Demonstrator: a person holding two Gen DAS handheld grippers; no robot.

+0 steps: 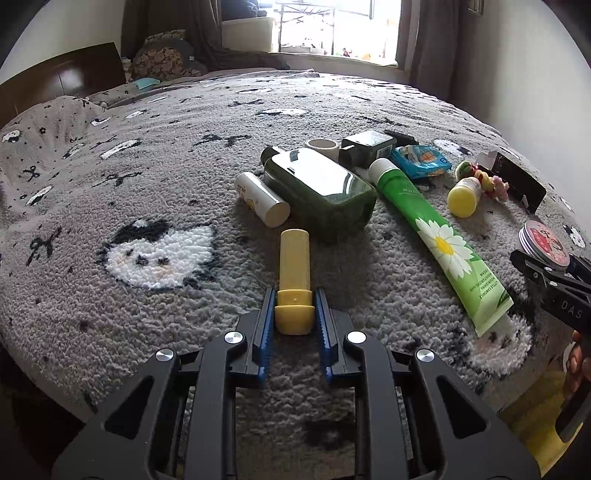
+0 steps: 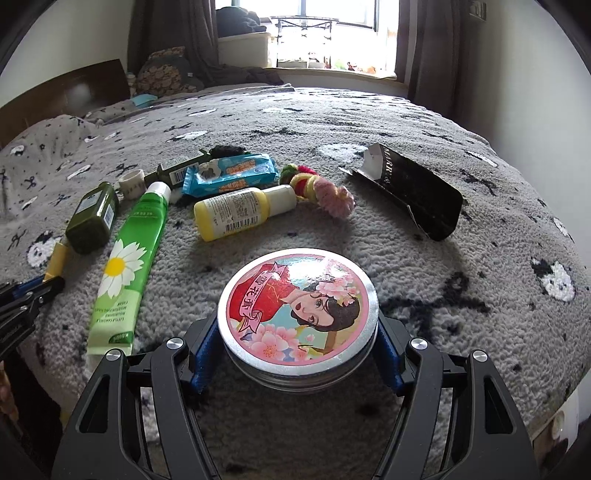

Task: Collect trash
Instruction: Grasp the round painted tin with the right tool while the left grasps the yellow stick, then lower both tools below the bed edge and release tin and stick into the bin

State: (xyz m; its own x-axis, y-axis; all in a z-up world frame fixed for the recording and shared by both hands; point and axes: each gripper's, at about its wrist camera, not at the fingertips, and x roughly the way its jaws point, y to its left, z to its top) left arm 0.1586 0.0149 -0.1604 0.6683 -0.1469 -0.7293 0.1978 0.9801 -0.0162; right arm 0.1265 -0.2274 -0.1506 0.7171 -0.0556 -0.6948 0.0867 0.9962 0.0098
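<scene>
My left gripper [image 1: 294,306] is shut on the cap end of a yellow tube [image 1: 293,266] that lies on the grey blanket. My right gripper [image 2: 297,354] is shut on a round pink tin [image 2: 297,314] with a lady pictured on its lid; the tin also shows in the left wrist view [image 1: 543,243]. Around them lie a green daisy tube [image 1: 436,236], a dark green bottle [image 1: 321,188], a white tube [image 1: 262,199], a small yellow bottle [image 2: 240,210], a blue snack wrapper [image 2: 231,175] and an open black carton [image 2: 413,190].
A bed with a grey patterned blanket [image 2: 424,280] bears everything. Coloured hair ties [image 2: 317,188], a small white cup [image 2: 132,181] and a dark green box [image 1: 365,146] lie among the items. A headboard [image 1: 62,77] stands at far left; a window [image 1: 332,26] is behind.
</scene>
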